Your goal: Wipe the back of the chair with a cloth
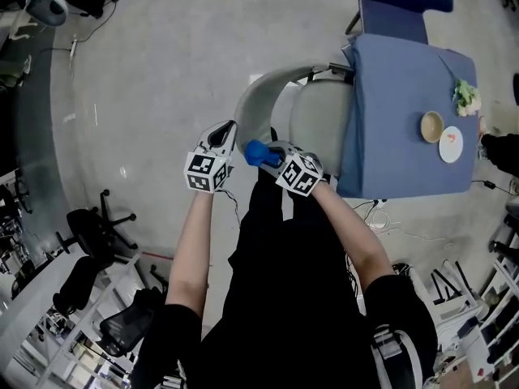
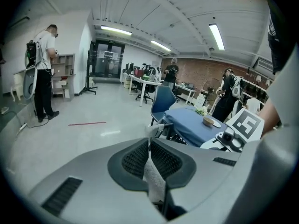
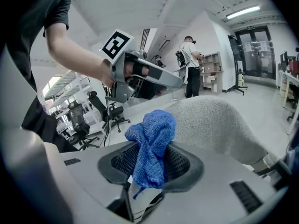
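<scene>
My right gripper's (image 3: 150,168) jaws are clamped on a bunched blue cloth (image 3: 153,134), which bulges out above them. The cloth sits just beside the upper rim of the grey chair back (image 3: 212,122); I cannot tell whether it touches the fabric. My left gripper's (image 2: 150,161) jaws are closed on the thin edge of that same chair back, a grey strip running up between them. In the head view the two grippers lie close together at the back's curved rim, with the cloth between them. Beyond the chair stands a table (image 1: 381,160) under a blue cover, bearing a bowl (image 1: 431,126), a plate (image 1: 451,145) and a small bunch of flowers (image 1: 465,96).
</scene>
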`<action>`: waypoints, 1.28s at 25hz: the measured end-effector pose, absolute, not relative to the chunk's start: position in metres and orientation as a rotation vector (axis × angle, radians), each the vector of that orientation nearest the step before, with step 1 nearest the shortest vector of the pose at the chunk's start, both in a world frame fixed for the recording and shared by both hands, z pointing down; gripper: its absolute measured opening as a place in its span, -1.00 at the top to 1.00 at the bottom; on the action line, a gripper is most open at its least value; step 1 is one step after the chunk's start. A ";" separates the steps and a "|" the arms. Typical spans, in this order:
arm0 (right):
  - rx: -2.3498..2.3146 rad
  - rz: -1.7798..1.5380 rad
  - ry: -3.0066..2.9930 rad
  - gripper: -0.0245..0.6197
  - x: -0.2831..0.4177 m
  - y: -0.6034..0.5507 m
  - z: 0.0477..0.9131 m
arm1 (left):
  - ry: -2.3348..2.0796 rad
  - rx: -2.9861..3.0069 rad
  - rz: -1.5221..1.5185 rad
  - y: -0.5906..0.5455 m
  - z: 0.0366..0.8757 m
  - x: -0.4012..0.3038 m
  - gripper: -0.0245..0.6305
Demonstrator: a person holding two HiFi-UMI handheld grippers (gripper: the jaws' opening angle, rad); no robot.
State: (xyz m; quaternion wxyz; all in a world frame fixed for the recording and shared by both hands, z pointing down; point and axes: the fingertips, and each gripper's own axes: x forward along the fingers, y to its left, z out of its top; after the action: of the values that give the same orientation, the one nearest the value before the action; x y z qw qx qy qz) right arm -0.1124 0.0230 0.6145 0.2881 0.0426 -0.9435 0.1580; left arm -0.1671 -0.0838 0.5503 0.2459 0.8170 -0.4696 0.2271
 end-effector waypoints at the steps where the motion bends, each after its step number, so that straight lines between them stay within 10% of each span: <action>1: 0.119 0.426 -2.523 0.40 -0.117 0.022 0.617 | -1.264 2.231 0.636 -0.085 0.557 -0.168 0.82; 32: 0.534 0.447 -2.517 0.40 -0.132 -0.103 0.654 | -1.003 2.315 0.661 -0.105 0.595 -0.170 0.82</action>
State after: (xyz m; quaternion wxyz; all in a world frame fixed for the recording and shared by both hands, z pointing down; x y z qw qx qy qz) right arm -0.1318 -0.1028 0.6543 0.2621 0.1974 -0.9301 0.1652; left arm -0.1703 -0.1049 0.5949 0.2636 0.8563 -0.3710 0.2443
